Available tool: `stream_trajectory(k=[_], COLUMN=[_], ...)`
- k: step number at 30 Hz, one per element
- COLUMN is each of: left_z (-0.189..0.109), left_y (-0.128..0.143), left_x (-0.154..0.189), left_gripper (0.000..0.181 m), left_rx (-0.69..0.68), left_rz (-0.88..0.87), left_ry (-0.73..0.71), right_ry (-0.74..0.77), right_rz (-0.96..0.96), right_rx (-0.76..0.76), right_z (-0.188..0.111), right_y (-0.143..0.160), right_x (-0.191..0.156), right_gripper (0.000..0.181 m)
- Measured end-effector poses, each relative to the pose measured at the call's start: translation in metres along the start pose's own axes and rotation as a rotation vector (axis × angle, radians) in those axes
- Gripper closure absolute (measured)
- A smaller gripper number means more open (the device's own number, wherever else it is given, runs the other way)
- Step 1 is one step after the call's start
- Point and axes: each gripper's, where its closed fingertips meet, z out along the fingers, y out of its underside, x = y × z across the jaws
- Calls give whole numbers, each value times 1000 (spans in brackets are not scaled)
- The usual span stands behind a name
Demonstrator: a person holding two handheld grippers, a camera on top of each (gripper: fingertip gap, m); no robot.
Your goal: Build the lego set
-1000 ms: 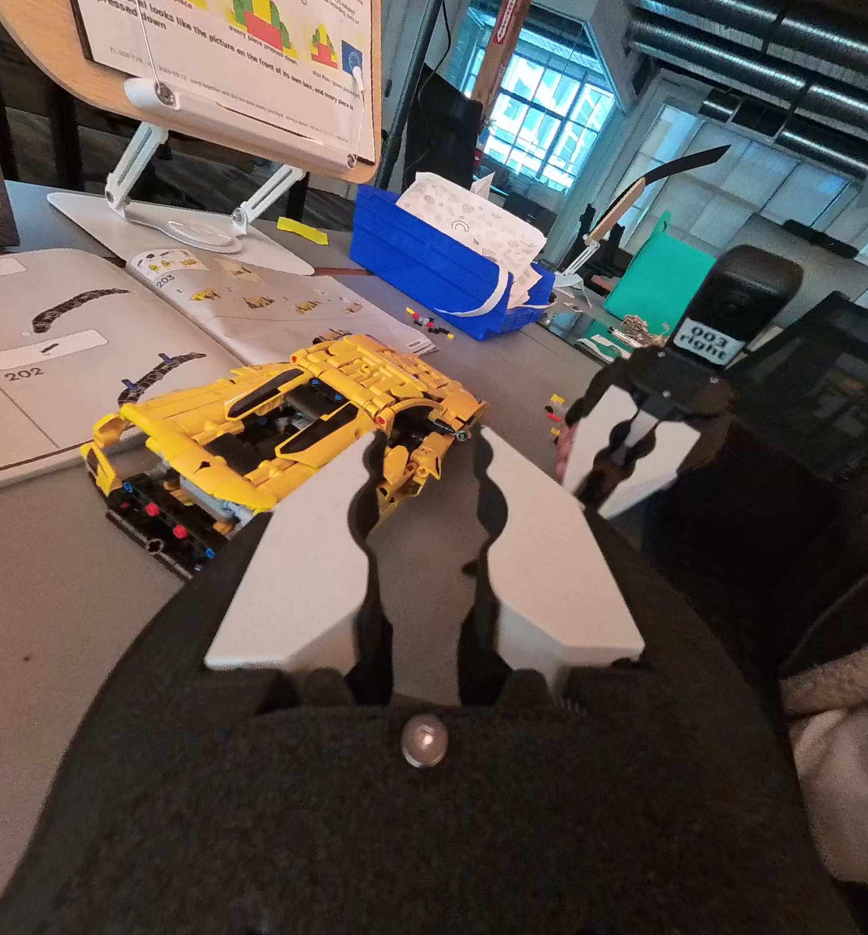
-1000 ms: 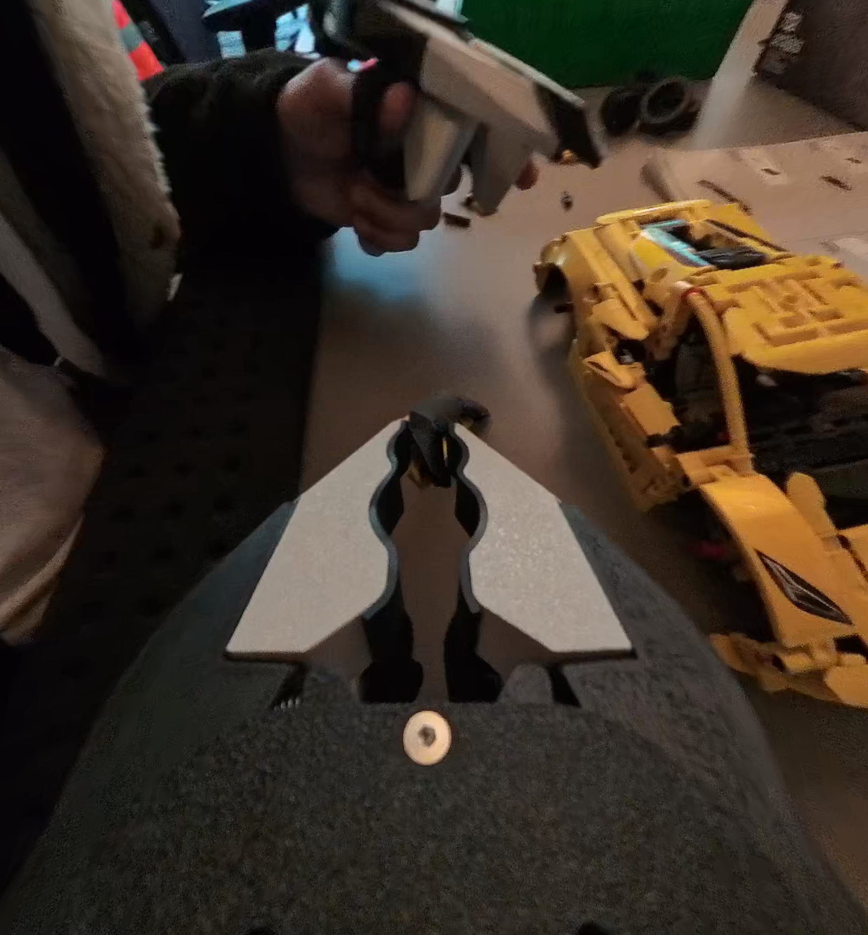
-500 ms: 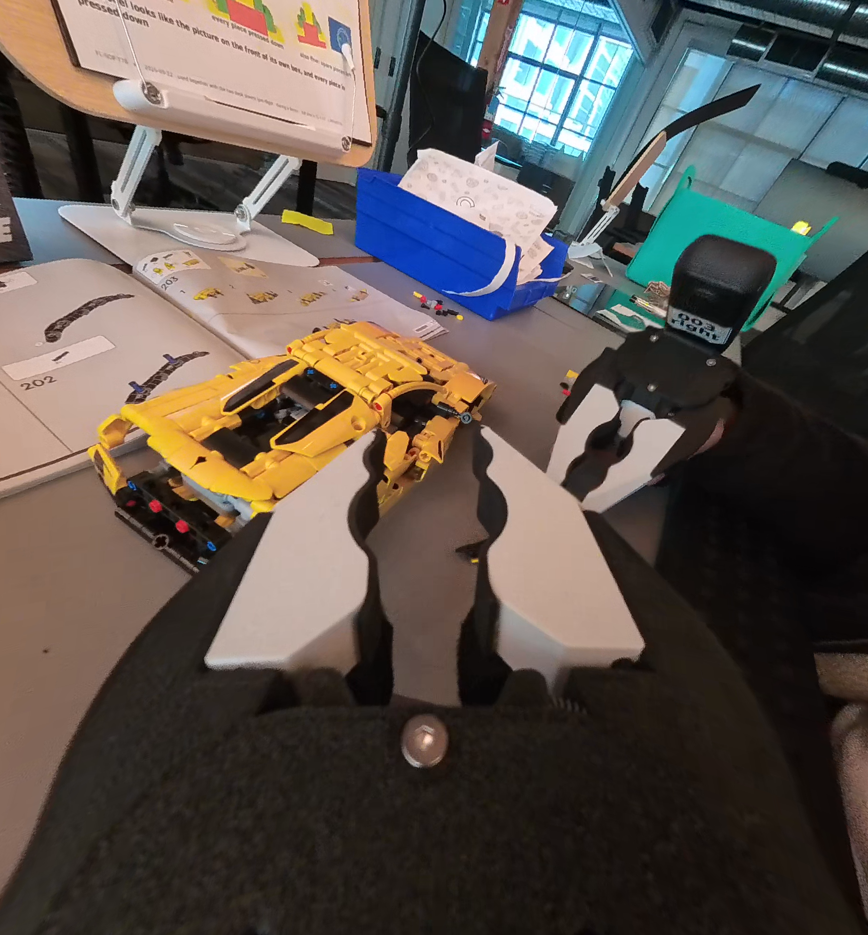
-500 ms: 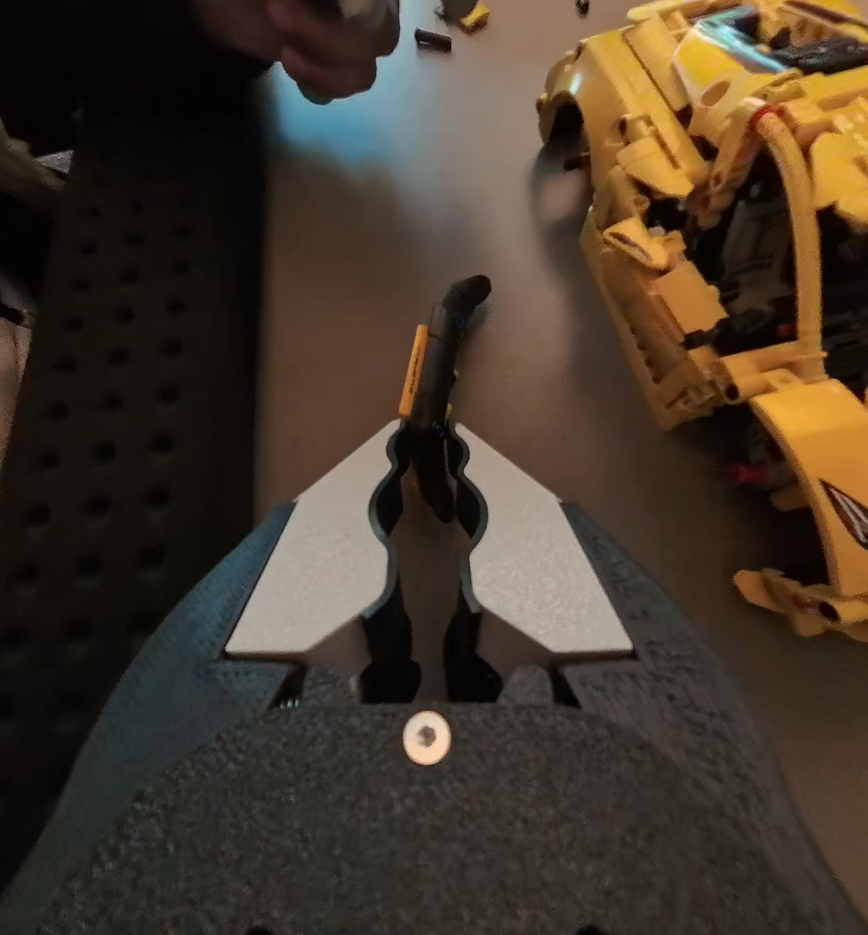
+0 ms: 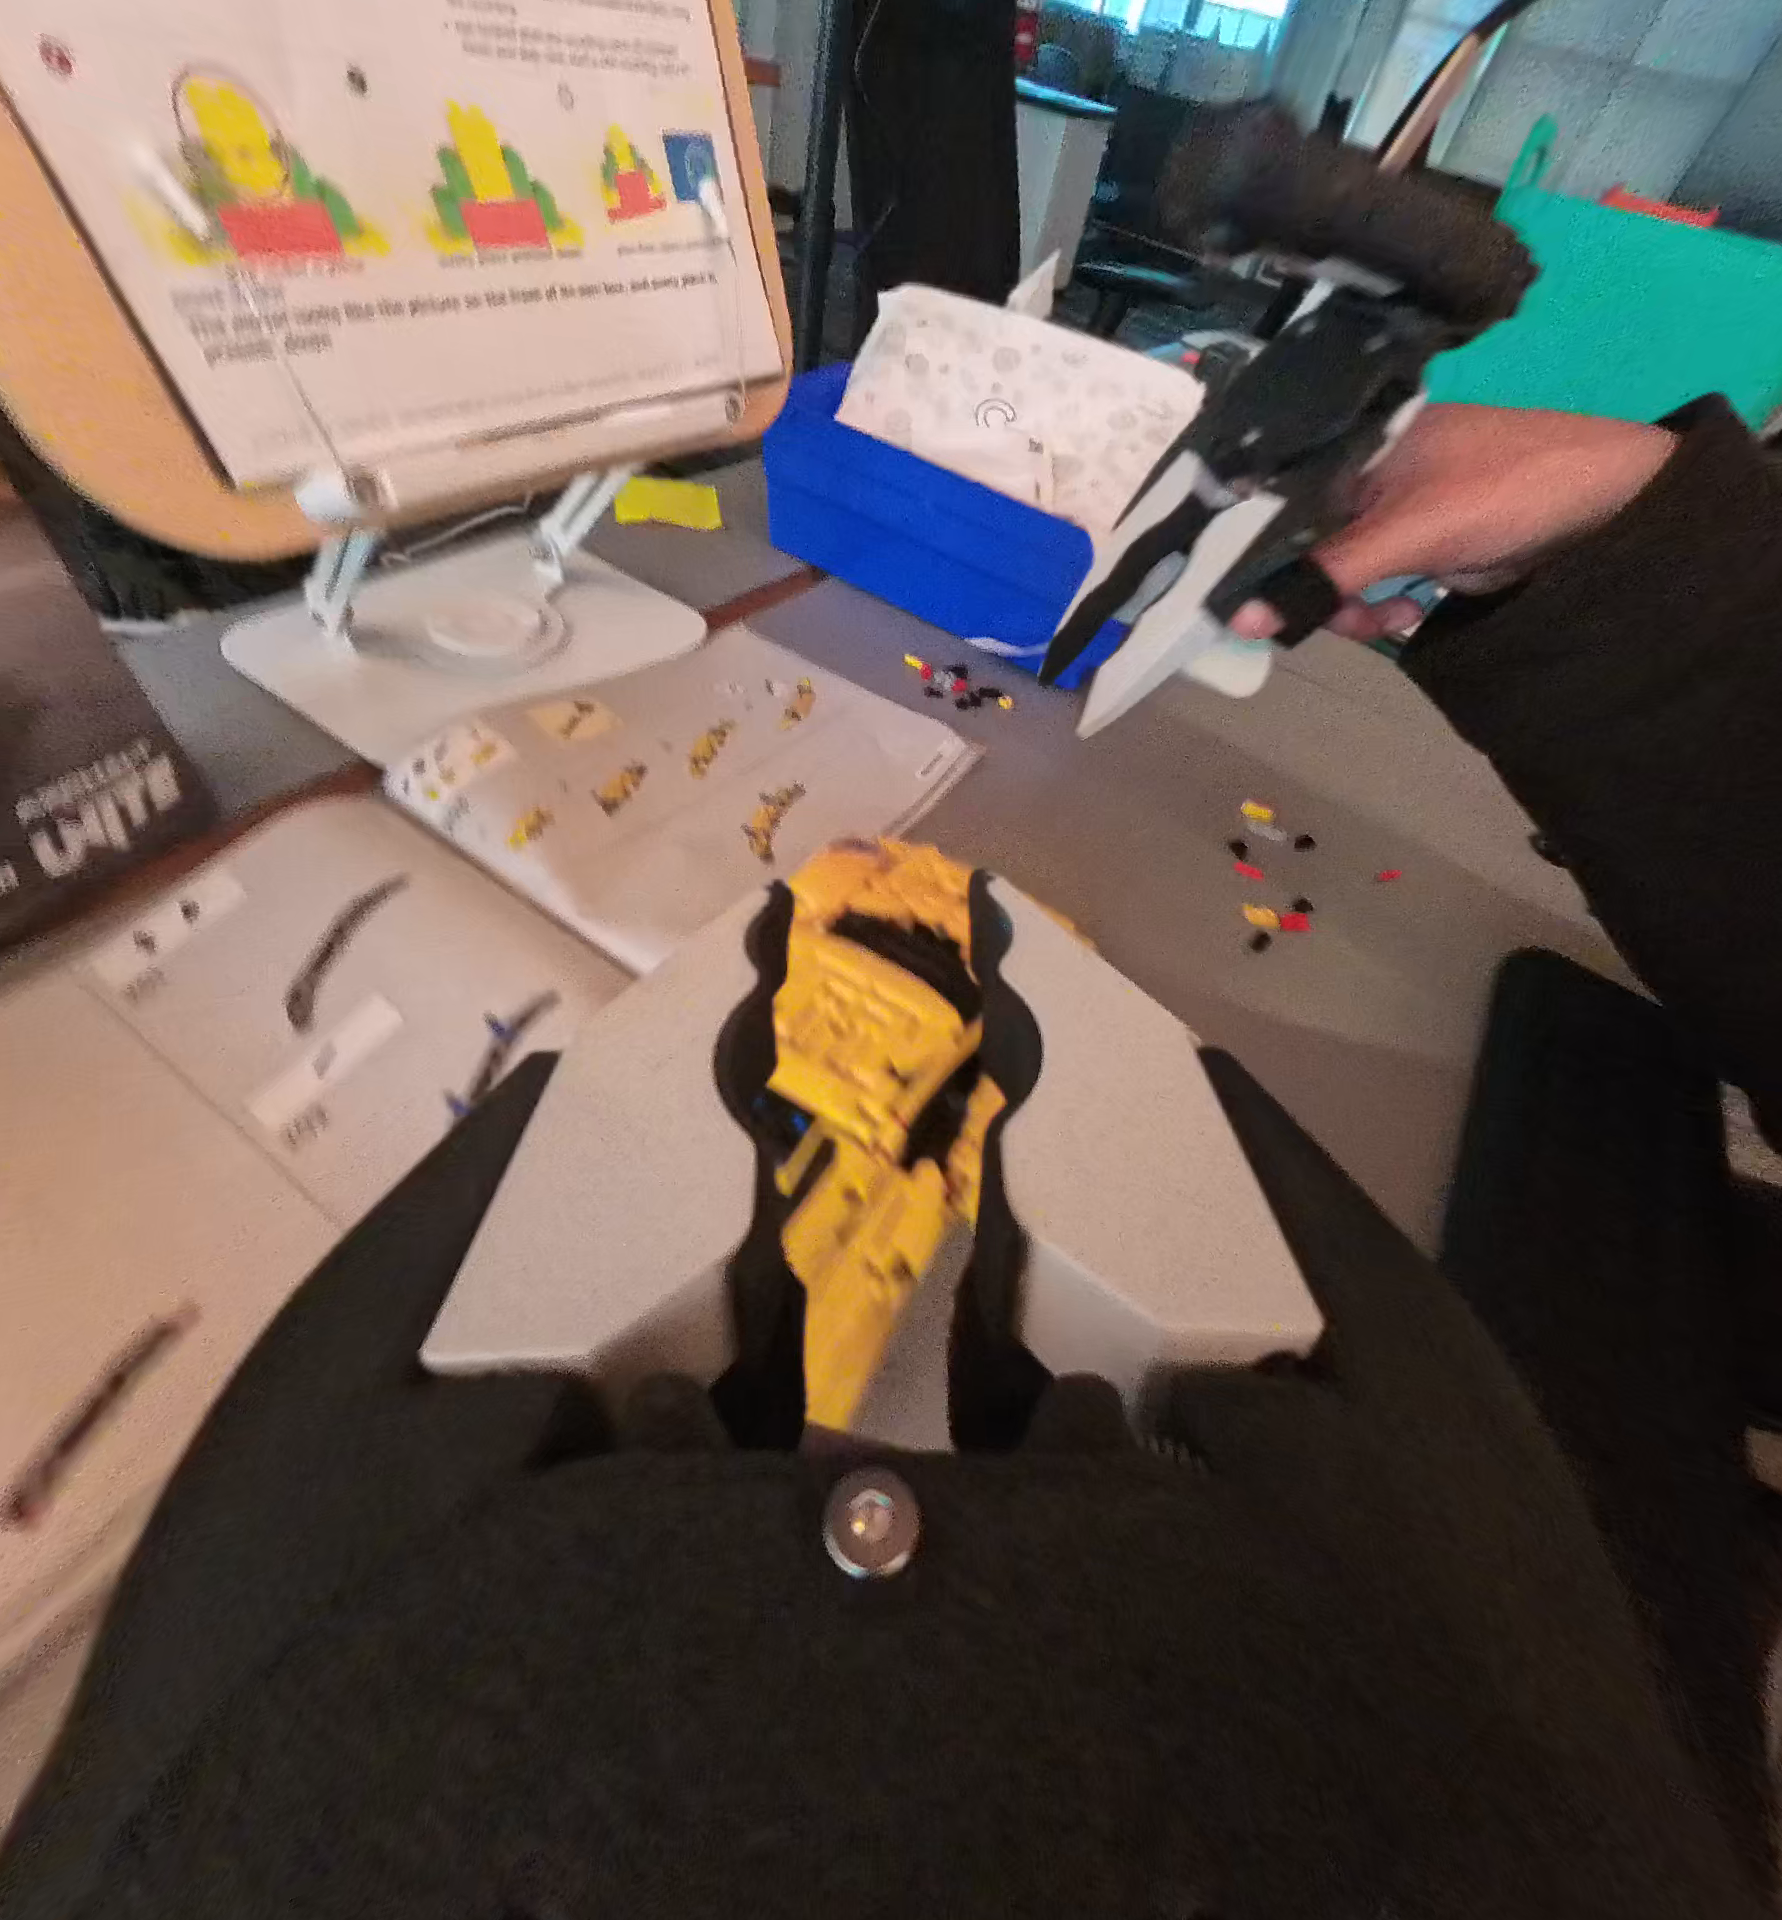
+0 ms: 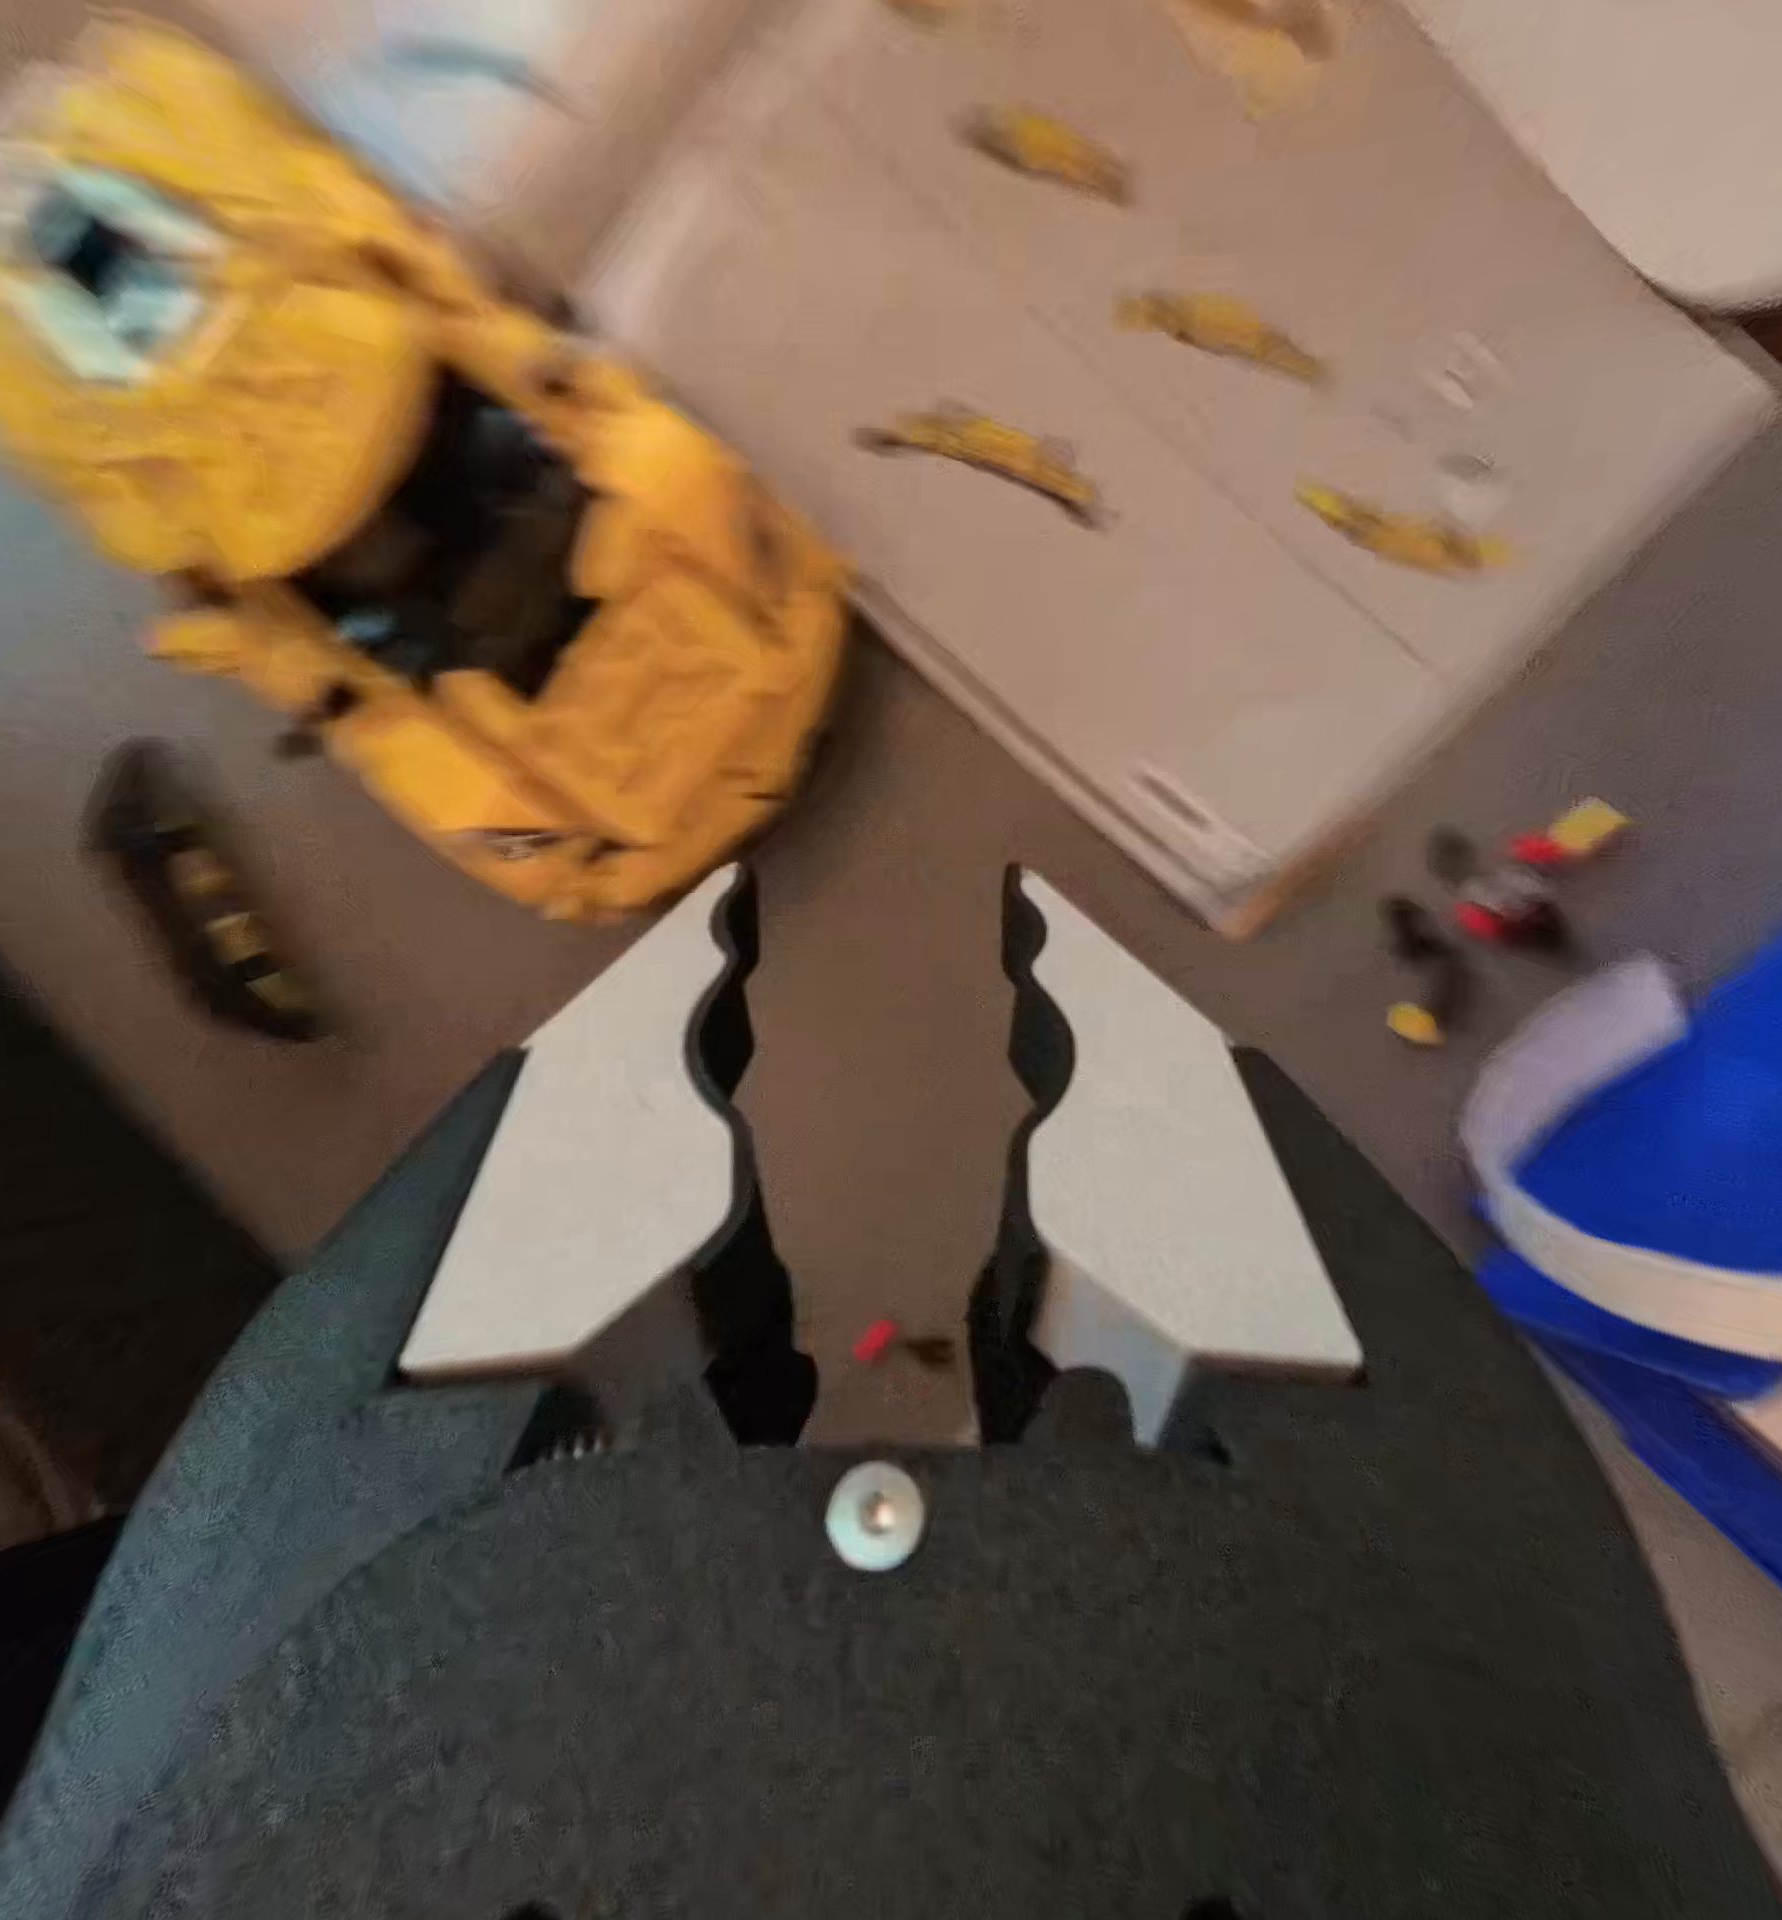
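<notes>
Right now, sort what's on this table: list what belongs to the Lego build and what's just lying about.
Belongs to the build:
- yellow Lego car
- open instruction booklet
- black curved piece with yellow tiles
- loose small pieces
- left gripper, open over the car
- right gripper, open, empty

Lying about:
- blue bin holding paper
- sheet on a white stand
- dark box

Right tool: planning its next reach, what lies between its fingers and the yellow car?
Only bare grey table, in the right wrist view, between the open right tool and yellow car.
</notes>
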Motion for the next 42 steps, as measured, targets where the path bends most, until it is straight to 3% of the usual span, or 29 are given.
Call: stream_trajectory(k=[2, 4, 7, 10, 15, 22, 42], left_z=[25, 45, 53, 46, 38, 50, 55], left_y=[-17, -14, 4, 21, 8, 27, 33], left_x=[-28, -63, -84, -98, -94, -95, -92], left_gripper=[147, 147, 147, 147, 147, 147, 147], left_rx=[-2, -22, 28, 42, 106, 42, 29], left_rz=[-5, -63, -208, -204, -196, -172, -183], left_ry=[-34, -98, -99, -138, -128, -133, -116], right_ry=[-55, -149, -17, -2, 12, -37, -93], right_rz=[166, 374, 484, 492, 461, 467, 473], right_rx=[-72, -13, 24, -31, -65, -44, 91], right_z=[16, 31, 53, 69, 69, 64, 57], right_y=[-5, -17, 4, 26, 30, 29, 4], right_x=[30, 46, 79, 87, 87, 81, 78], right_gripper=[134, 134, 139, 137, 142, 146, 170])
